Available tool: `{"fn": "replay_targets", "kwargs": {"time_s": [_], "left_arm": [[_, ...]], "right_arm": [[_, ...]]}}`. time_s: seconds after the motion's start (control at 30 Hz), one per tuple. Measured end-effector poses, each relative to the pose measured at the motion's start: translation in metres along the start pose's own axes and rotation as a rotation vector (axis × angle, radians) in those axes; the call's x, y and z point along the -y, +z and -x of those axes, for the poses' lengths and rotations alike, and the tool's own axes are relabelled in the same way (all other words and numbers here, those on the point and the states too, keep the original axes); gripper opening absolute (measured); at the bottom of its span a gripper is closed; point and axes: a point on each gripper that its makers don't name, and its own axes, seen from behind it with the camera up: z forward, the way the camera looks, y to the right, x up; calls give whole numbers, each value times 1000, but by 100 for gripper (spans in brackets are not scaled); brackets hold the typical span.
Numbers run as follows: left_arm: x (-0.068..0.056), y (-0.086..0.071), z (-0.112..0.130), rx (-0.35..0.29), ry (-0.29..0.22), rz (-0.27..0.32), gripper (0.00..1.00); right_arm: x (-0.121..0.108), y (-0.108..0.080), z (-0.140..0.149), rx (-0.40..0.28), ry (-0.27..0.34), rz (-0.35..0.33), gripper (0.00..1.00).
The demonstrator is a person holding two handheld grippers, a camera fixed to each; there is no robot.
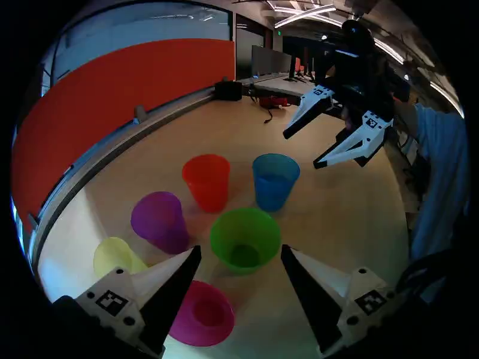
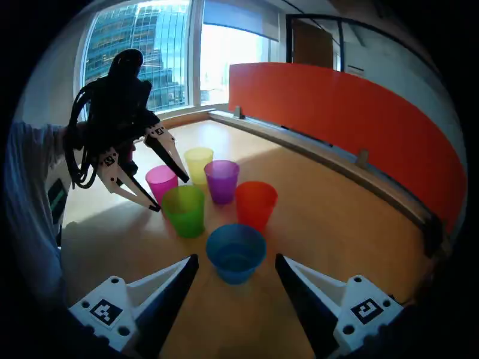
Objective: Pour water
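left gripper [image 1: 239, 251]: fingers apart, empty, green cup [image 1: 245, 239] just ahead of the tips | right gripper [image 2: 236, 258]: fingers apart, empty, blue cup [image 2: 235, 251] just ahead | orange cup [image 1: 206, 179], purple cup [image 1: 160, 220], yellow cup [image 1: 114, 256], pink cup [image 1: 206, 314]: upright, clustered beside them on wooden table [image 1: 335, 215] | orange partition [image 1: 120, 96] along the table's far edge
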Motion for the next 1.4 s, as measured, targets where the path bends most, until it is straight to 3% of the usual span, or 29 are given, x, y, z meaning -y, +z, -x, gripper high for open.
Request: {"fn": "replay_targets", "kwargs": {"time_s": [0.67, 1.2, 1.33, 1.4], "left_arm": [[-3, 22, 4, 24, -11, -2, 99], [-3, 31, 4, 16, -34, -11, 99], [-5, 33, 2, 7, -35, -9, 95], [-6, 34, 1, 2, -33, -11, 89]], "right_arm": [[1, 9, 6, 16, 0, -14, 100], [0, 8, 6, 17, -3, -13, 100], [0, 8, 6, 17, -3, -14, 100], [0, 9, 6, 17, -4, -14, 100]]}}
